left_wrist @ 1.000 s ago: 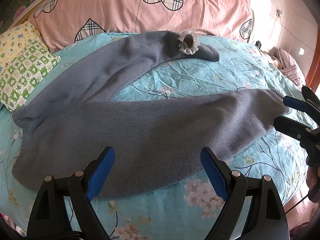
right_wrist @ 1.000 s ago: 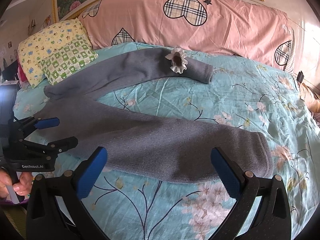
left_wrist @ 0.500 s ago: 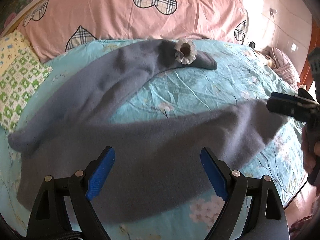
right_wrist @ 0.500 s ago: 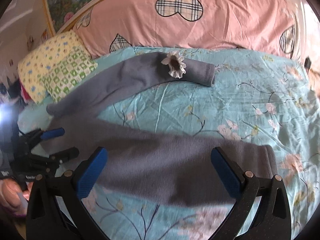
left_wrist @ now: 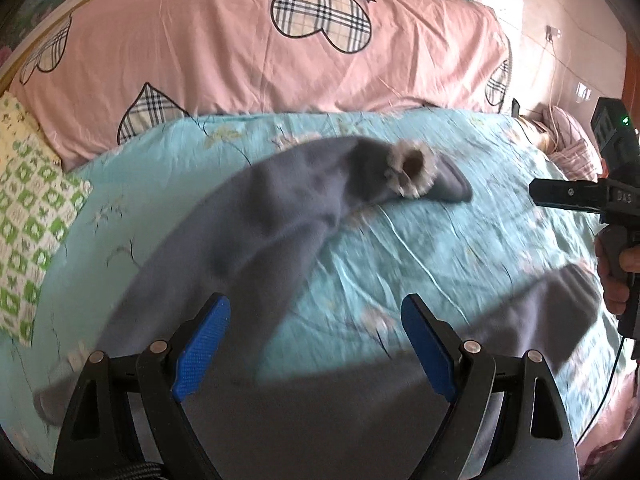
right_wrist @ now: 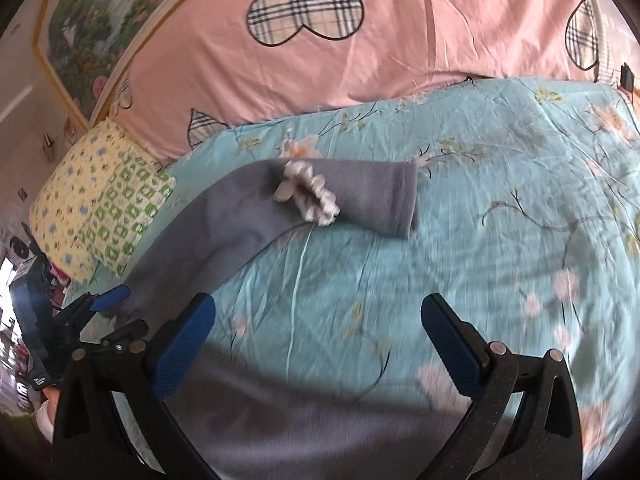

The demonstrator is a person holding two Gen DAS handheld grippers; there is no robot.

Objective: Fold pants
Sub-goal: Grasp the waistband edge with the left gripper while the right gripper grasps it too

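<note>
- Grey pants (left_wrist: 256,240) were seen spread on a teal floral bedsheet (left_wrist: 460,240); both views were motion-blurred.
- The far leg was laid curving toward a pink quilt (left_wrist: 240,60), cuff end flat on the sheet.
- A small white frilly ornament (right_wrist: 308,196) was seen resting on that far leg, near the cuff.
- The near leg (right_wrist: 320,420) was stretched across the bottom of both views, under the fingers.
- The left gripper (left_wrist: 316,348) was held with jaws spread wide, above the grey cloth near the crotch; nothing was pinched.
- The right gripper (right_wrist: 320,340) was likewise spread apart, above the near leg; contact with the cloth could not be told.
- A yellow-green patterned pillow (right_wrist: 100,208) was placed at the sheet's left edge, beside the waist end.
</note>
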